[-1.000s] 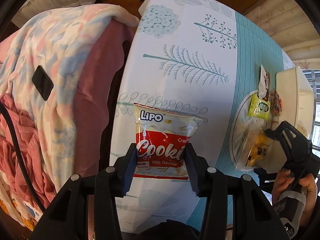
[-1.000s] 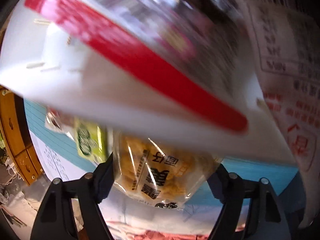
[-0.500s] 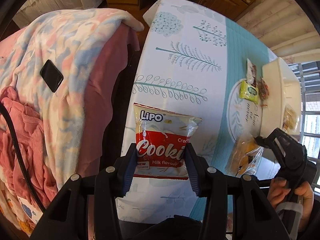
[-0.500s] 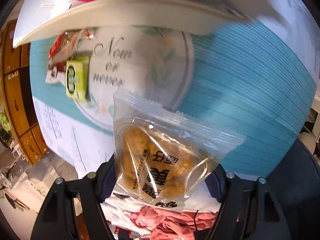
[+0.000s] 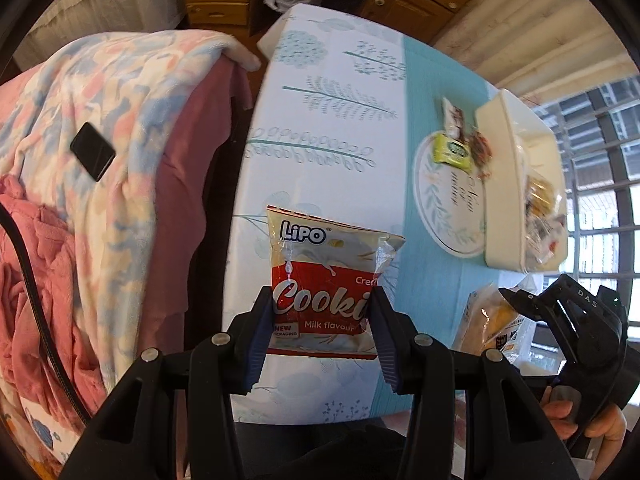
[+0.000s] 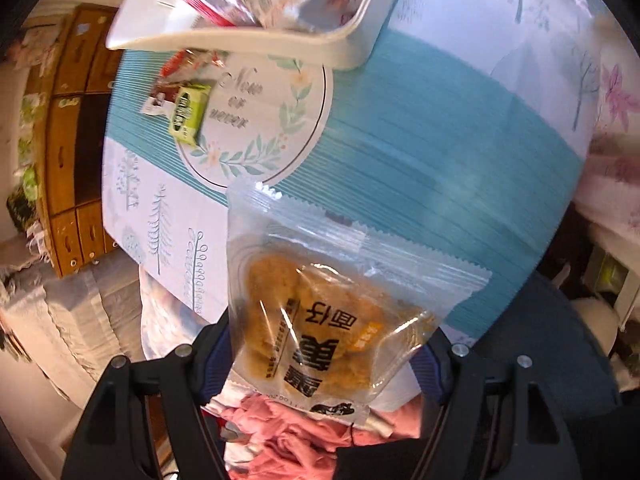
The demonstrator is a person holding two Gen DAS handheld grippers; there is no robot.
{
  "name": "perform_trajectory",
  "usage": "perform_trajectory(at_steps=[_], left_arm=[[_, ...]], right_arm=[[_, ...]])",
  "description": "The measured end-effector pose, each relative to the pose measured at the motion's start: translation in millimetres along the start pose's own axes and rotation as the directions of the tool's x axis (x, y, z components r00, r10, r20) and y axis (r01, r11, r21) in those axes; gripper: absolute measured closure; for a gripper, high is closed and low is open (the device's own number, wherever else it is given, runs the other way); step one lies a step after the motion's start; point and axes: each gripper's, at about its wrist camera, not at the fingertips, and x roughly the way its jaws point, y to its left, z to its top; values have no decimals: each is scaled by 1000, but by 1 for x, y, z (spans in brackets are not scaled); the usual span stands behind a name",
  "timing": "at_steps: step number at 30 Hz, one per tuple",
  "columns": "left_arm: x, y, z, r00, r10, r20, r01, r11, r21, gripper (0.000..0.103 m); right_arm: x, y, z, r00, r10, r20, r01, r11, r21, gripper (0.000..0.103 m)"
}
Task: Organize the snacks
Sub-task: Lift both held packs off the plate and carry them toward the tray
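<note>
Worktop (image 5: 320, 120): patterned cloth, broad bare stretch along its left edge. White bin (image 5: 516, 184): near right edge, snacks inside. Left claw (image 5: 320, 336): clamped on cookie bag (image 5: 324, 280), held above worktop. Right claw (image 6: 320, 364): gripping clear biscuit packet (image 6: 320, 312) above near edge. Green packet (image 5: 452, 152): beside bin.

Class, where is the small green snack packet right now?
The green snack packet lies on the tablecloth's round leafy print, beside the white bin, with a red-wrapped snack next to it; the right wrist view shows it upper left.
</note>
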Motion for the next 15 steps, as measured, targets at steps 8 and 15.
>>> perform_trajectory(at_steps=[8,15], left_arm=[[-12,-26,-24,998,-17,52,12,996,87,58],[-17,-57,-36,992,-26,123,12,994,113,58]], right_arm=[[-43,-22,-19,985,-10,172,35,989,-147,28],[-50,-18,-14,973,1,231,73,948,-311,28]])
